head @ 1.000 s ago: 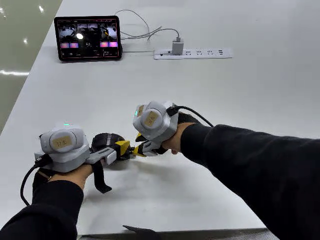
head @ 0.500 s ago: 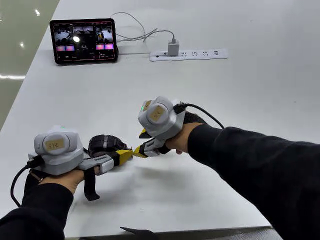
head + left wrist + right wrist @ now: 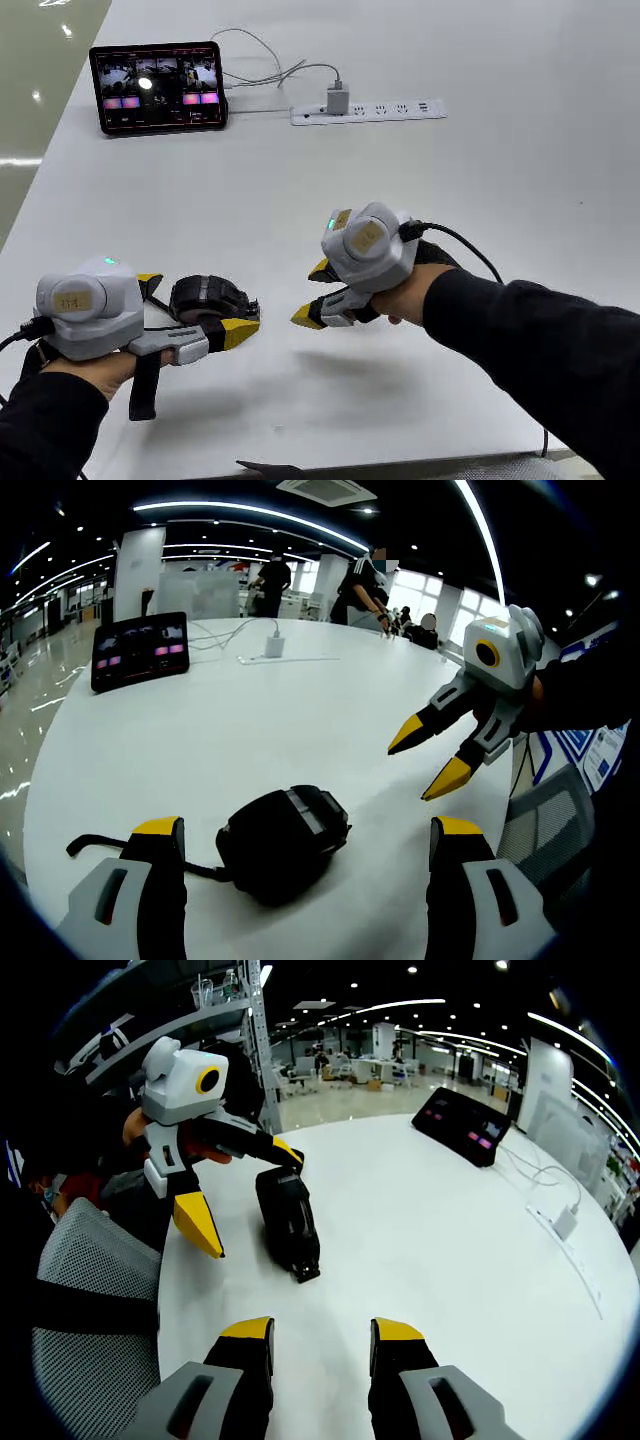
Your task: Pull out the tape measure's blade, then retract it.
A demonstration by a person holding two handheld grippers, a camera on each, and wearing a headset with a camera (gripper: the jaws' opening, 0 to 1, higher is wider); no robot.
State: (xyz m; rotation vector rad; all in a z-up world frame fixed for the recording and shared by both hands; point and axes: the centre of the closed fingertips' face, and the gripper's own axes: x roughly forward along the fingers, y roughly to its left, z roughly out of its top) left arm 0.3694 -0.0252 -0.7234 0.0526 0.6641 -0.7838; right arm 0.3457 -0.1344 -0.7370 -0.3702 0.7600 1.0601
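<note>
- The left tool (image 3: 195,305) sits low at the near left of the white worktop (image 3: 450,170). Its two yellow-tipped jaws are spread wide and grip nothing.
- A black tape measure (image 3: 283,842) lies flat on the worktop in the gap between those jaws. In the left gripper view there seems to be bare worktop between the case and each jaw. In the head view the near jaw looks just beside the case, so contact cannot be ruled out.
- A black strap (image 3: 143,390) runs from the tape measure toward the person and passes under the left tool.
- The right tool (image 3: 312,294) is held to the right of the tape measure, apart from it, with its tips pointing back toward the case. Its jaws are partly parted, a narrower gap than the left tool's, with nothing between them.
- At the far left of the worktop a tablet (image 3: 158,85) stands propped with its screen lit.
- To the right of the tablet lies a white power strip (image 3: 385,110) with a white charger (image 3: 337,100) plugged into it. Thin cables (image 3: 265,70) loop between the charger and the tablet.
</note>
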